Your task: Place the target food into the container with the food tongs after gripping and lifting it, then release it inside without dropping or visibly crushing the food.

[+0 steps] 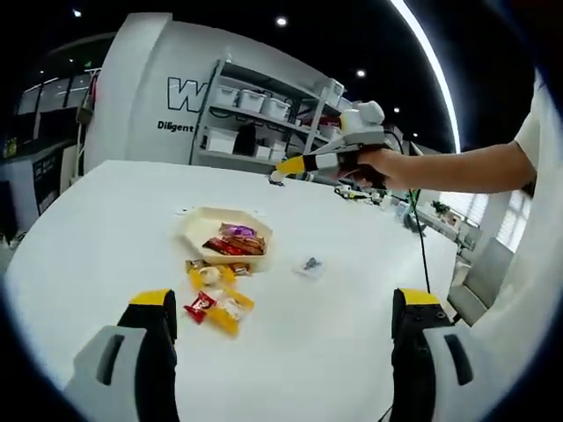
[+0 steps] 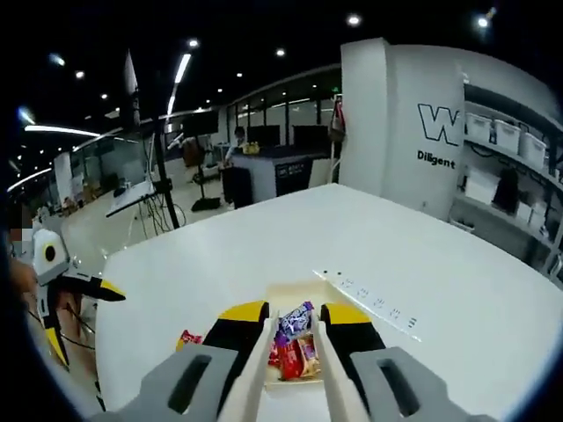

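Across both views spreads a broad white bench (image 1: 334, 290), bare over most of its top, set in a large room with dark ceiling and small spot lamps. Behind it in the left gripper view stand a white wall with dark lettering and a metal shelf rack (image 1: 264, 119) carrying white bins; the same wall and rack sit at the right edge of the right gripper view.

At centre of the left gripper view lies a pale shallow container (image 1: 215, 224) with purple and red snack packets (image 1: 236, 241) in it. Just below it, on the bench, lie loose yellow and red packets (image 1: 218, 301), between and above the left gripper (image 1: 286, 321), whose fingers stand wide apart and grasp nothing.

At the upper right of that view a person's hand holds the right gripper (image 1: 280, 172) above the bench, well apart from the container. In the right gripper view its fingers (image 2: 242, 321) clasp a pair of cream food tongs (image 2: 325, 374), whose arms frame the packets in the container low in the frame; the tong tips are spread.
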Tool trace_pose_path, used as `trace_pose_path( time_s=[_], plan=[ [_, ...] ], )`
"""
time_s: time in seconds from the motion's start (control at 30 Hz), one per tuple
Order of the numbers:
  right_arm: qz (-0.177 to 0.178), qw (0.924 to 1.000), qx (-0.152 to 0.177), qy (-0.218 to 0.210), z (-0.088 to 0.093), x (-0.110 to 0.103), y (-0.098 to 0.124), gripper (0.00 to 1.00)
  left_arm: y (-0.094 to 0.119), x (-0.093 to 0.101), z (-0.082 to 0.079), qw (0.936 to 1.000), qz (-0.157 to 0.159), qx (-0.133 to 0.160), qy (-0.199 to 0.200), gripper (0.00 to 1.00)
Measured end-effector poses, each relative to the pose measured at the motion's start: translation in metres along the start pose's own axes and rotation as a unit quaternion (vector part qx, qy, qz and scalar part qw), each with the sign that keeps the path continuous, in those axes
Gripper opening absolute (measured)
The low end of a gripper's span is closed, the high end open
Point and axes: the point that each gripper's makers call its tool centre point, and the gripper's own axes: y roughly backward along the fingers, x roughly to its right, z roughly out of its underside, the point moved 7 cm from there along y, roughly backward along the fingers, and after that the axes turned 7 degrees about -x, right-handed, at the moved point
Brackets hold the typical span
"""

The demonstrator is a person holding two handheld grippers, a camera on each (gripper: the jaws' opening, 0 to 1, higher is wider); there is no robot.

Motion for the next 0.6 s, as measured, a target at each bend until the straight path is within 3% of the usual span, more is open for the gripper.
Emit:
trace_pose_path(
  time_s=[0.6],
  plan=[
    [0.012,0.9994,-0.032,0.000,0.015,0.019,-0.023,0.19,0.008,-0.006,-0.003,0.9999,-0.011,0.004,-0.001,0.99]
  ],
)
